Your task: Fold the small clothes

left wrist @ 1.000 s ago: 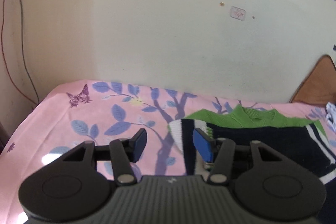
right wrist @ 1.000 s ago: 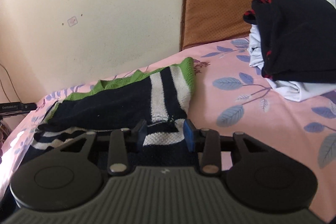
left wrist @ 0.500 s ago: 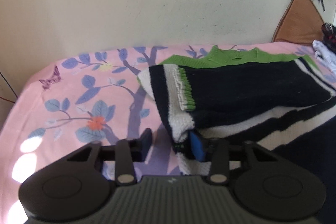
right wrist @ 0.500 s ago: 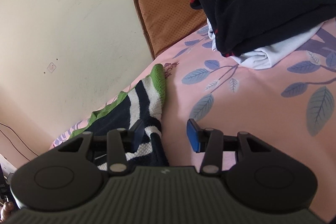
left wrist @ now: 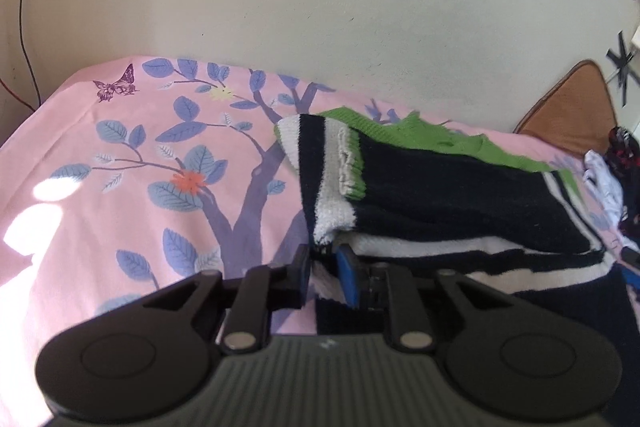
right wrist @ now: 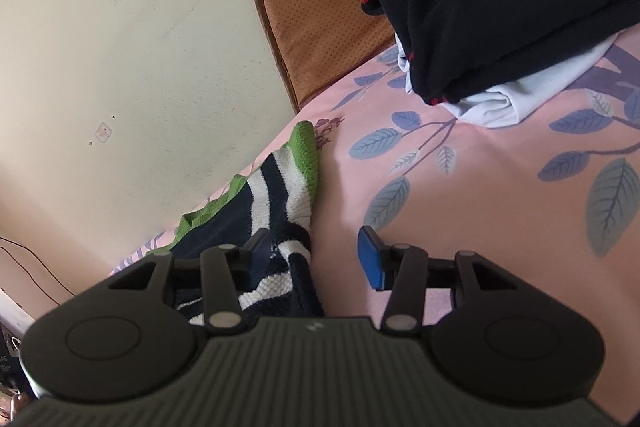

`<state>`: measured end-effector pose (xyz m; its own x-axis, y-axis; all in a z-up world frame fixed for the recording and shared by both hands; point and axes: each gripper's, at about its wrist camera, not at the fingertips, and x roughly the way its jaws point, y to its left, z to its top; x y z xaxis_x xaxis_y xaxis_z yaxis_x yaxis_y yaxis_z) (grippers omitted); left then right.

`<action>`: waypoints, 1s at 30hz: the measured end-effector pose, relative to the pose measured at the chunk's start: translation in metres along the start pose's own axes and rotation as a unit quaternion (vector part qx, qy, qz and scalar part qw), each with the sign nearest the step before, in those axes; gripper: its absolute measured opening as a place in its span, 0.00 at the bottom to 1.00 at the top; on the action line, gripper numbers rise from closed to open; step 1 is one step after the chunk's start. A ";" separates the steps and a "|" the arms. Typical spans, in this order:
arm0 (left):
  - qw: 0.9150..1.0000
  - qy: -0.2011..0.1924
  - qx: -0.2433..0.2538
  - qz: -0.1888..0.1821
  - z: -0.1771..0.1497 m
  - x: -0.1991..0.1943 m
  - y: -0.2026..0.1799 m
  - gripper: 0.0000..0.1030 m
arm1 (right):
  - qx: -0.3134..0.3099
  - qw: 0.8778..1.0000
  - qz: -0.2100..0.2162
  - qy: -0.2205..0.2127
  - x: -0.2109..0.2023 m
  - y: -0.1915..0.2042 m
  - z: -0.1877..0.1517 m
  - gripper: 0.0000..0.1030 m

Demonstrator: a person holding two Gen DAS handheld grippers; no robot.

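A knitted sweater [left wrist: 440,187], black with white stripes and green trim, lies partly folded on the pink floral bedsheet [left wrist: 120,167]. My left gripper [left wrist: 326,271] is at its near left edge, jaws closing, with a fold of the white and black knit pinched between the pads. In the right wrist view the sweater [right wrist: 280,195] reaches in from the left. My right gripper [right wrist: 314,247] stands open at the sweater's right edge. Its left finger rests over the striped knit and its blue right pad [right wrist: 370,263] hangs over bare bedsheet [right wrist: 480,187].
A pile of folded clothes [right wrist: 500,7], black on white, sits on the bed to the right, in front of a brown cushion [right wrist: 320,19] leaning on the cream wall. Cables [left wrist: 24,7] hang down the wall at the far left. Open sheet lies left of the sweater.
The left gripper came down to the sweater's near left edge and its jaws narrowed onto the knit. The right gripper rolled and its jaws widened, ending beside the sweater's right edge.
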<state>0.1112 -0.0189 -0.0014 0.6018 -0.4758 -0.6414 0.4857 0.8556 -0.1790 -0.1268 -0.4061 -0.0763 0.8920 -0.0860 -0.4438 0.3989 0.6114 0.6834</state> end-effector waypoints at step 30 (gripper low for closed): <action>0.993 -0.037 0.069 0.092 -0.117 -0.060 -0.029 0.77 | 0.016 1.000 0.006 -0.007 -0.005 -0.003 -0.001 0.51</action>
<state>-0.0129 0.0092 -0.0448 0.7313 -0.3314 -0.5961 0.4418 0.8960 0.0439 -0.1326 -0.4073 -0.0768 0.9000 -0.0904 -0.4265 0.3941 0.5869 0.7073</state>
